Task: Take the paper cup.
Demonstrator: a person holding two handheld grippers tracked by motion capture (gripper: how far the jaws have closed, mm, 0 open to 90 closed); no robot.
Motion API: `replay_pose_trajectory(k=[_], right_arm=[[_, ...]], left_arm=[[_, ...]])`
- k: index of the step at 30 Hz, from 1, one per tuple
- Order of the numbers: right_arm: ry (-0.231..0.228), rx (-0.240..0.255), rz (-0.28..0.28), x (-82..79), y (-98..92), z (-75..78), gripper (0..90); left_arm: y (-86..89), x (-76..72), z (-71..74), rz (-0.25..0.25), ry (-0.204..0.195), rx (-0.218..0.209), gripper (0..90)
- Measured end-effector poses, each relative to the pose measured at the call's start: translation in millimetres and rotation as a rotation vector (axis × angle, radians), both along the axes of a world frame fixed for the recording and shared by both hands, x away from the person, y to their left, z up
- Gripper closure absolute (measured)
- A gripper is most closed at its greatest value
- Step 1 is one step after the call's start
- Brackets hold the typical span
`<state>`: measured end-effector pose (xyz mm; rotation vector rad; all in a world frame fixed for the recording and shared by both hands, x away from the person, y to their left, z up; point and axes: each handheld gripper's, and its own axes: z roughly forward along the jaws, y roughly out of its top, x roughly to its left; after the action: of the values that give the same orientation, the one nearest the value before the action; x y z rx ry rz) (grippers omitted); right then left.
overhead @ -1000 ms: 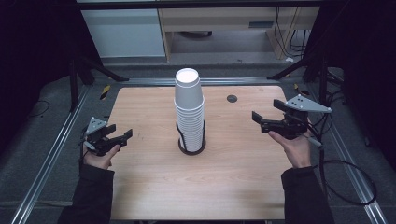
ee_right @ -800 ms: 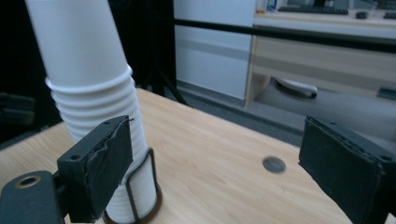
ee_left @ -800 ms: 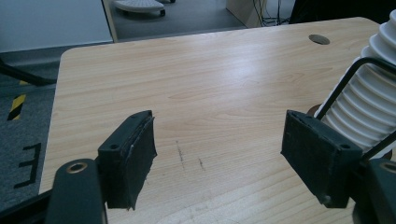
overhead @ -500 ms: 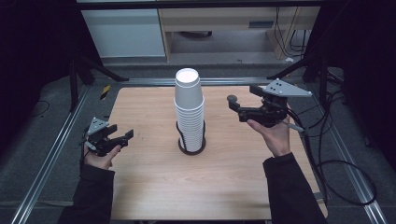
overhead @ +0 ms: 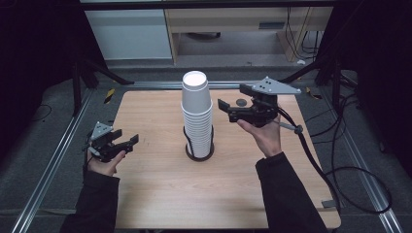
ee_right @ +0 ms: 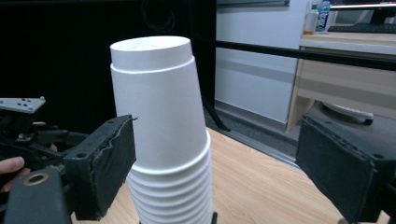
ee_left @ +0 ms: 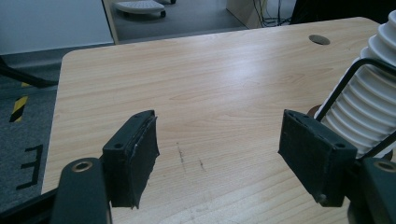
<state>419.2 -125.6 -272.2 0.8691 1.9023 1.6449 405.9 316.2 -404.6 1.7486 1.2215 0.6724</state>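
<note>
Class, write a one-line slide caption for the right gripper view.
Open right gripper frames the tall stack of white paper cups on the pale wooden table.

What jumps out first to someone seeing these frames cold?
The tall stack of white paper cups, upside down in a black wire holder at the middle of the wooden table. Next, the right gripper held up beside the stack's top, jaws open with the top cup between them but not touching. The left gripper sits low at the table's left edge, apart from the cups.
</note>
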Motion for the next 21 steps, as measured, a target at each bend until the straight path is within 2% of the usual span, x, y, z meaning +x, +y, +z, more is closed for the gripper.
replay_pose_trajectory(k=[8, 13, 21], right_arm=[[0.012, 0.001, 0.052, 10.1, 23.5, 1.6, 11.6], [0.015, -0.002, 0.067, 15.5, 36.0, 0.8, 11.2], [0.029, -0.014, 0.099, 25.4, 57.3, -5.9, 10.3]], left_arm=[[1.1, 0.9, -0.9, 0.002, 0.001, 0.001, 27.3], [1.3, 0.9, -0.6, 0.004, 0.0, -0.001, 27.3], [1.9, 1.3, -1.0, 0.001, 0.003, 0.0, 27.2]])
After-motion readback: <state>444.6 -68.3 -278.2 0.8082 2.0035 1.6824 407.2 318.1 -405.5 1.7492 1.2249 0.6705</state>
